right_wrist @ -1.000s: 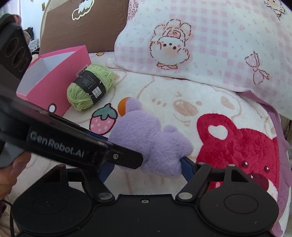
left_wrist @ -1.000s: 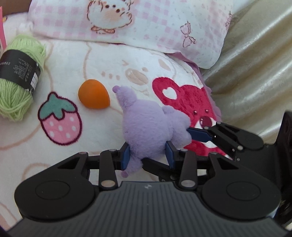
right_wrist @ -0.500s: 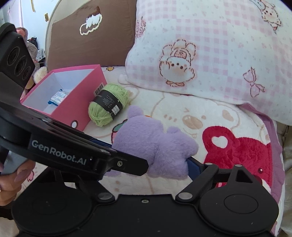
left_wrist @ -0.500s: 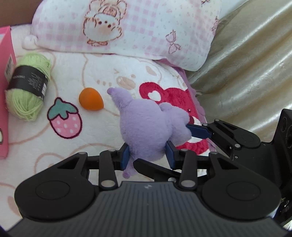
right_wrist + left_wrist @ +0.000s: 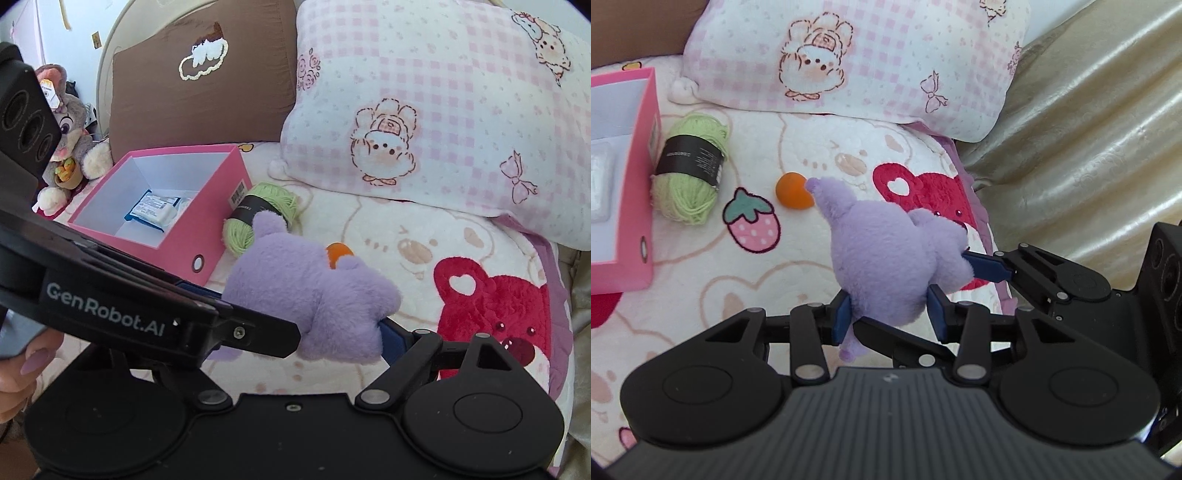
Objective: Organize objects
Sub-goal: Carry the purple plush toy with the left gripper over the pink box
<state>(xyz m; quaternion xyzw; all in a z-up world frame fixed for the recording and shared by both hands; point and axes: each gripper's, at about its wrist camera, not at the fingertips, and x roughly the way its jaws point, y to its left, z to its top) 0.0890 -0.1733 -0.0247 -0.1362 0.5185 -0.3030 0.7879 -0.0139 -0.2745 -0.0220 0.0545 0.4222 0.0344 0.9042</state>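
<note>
Far left sits the pink box, open-topped, with a packet inside. Next to it lies the green yarn, then the orange ball, both on the blanket. Now your left gripper is clamped on the purple plush, which is held up off the blanket. Your right gripper straddles the same plush, jaws spread wide, one blue pad pressing its right flank. Behind, the checked pillow.
</note>
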